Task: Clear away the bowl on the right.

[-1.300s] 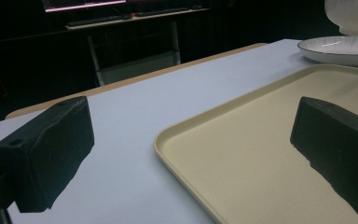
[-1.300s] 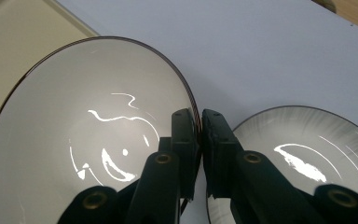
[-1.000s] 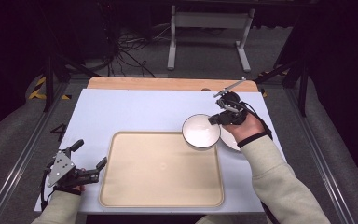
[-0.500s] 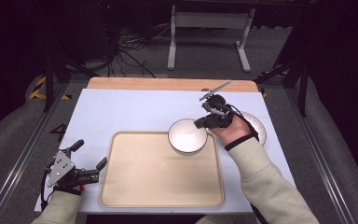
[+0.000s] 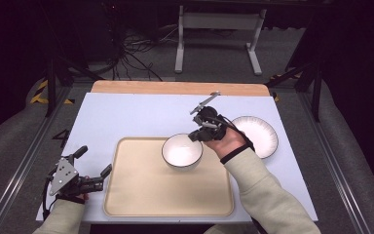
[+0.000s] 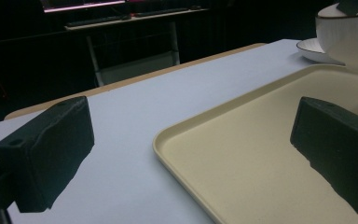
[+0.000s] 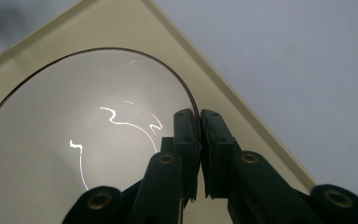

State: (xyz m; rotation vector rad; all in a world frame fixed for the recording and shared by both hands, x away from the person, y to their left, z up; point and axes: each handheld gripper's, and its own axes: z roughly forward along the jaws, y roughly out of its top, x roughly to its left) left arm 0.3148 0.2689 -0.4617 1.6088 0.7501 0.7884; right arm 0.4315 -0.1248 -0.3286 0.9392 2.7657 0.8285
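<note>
Nearest, the left gripper (image 5: 90, 178) rests at the table's (image 5: 126, 117) front left corner, jaws spread wide and empty, aimed across the tray (image 5: 141, 195) toward the bowl (image 5: 182, 151). Beyond it, the round bowl sits mouth up, with no long axis, over the tray's far edge. The right gripper (image 7: 199, 122) pinches its right rim, one jaw inside, one outside. Farther right, a plate (image 5: 260, 136) lies on the table.
</note>
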